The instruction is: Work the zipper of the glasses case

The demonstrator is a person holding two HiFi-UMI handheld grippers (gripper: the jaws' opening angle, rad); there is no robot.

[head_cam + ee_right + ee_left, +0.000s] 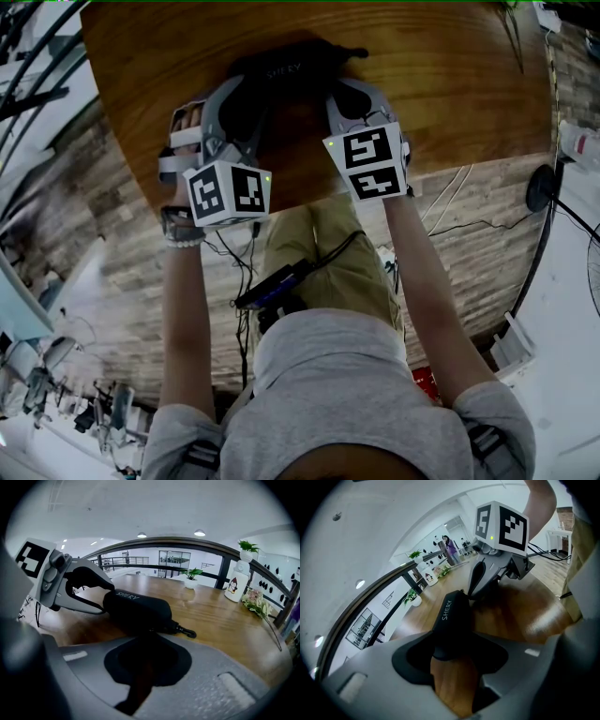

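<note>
A black zip glasses case [295,82] printed SHERY lies on the round wooden table [450,94]. My left gripper [239,108] holds its left end. In the left gripper view the case [452,616] sits between both pads of that gripper [452,651], and they press on it. My right gripper [342,98] stands at the case's right part. In the right gripper view its jaws [147,641] are shut right at the near edge of the case [136,609]. Whether a zipper pull lies between them is hidden. A small clip [187,632] sticks out of the case's end.
At the table's far side stand a penguin bottle [236,587], a small potted plant [190,579] and flowers [258,599], with a railing behind. The table's near edge [281,202] is just under both grippers. Cables [450,202] run over the floor.
</note>
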